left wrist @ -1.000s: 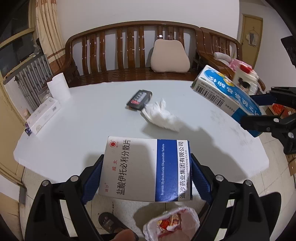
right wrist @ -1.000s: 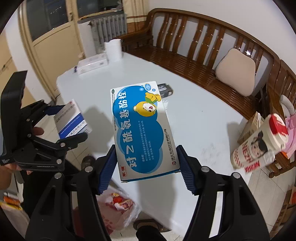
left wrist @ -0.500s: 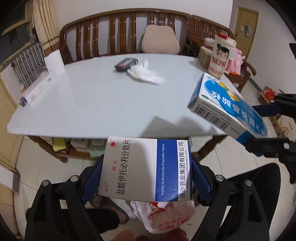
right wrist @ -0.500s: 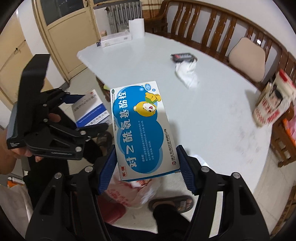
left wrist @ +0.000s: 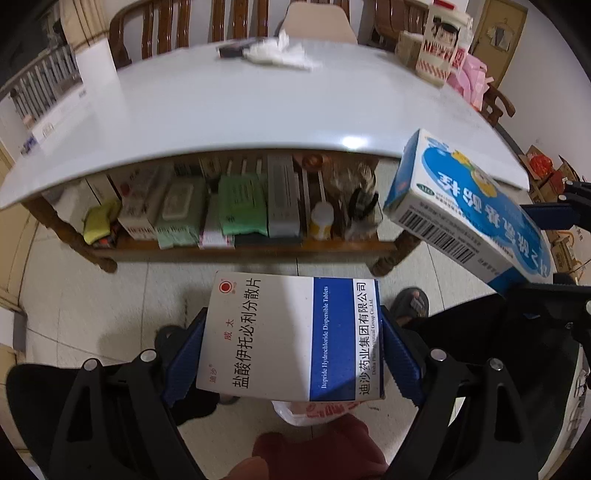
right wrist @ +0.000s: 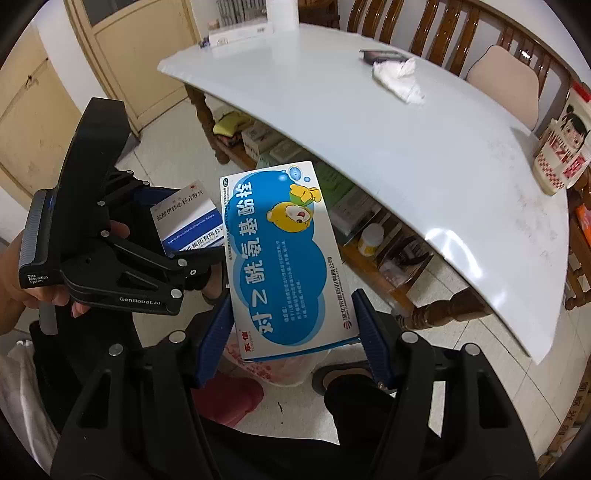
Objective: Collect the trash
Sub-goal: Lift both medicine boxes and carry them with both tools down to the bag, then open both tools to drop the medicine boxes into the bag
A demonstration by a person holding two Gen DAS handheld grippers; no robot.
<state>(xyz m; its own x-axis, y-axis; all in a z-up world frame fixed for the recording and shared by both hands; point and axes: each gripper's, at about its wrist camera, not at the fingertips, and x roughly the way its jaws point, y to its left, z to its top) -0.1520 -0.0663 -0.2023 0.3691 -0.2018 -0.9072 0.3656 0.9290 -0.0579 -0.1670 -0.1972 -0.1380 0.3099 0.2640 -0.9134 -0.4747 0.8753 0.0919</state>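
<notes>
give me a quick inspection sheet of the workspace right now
surface: white table, bare in the middle, some scuffs near one end
job's things: white-and-blue medicine box in the left hand-held gripper; blue cartoon medicine box in the right hand-held gripper; crumpled tissue and dark packet on the table; plastic trash bag on the floor below both boxes
clutter: packed shelf under the table; white box and paper roll at the far end
grippers: both shut on their boxes
cables: nothing seen
surroundings: wooden bench with cushion, tiled floor
</notes>
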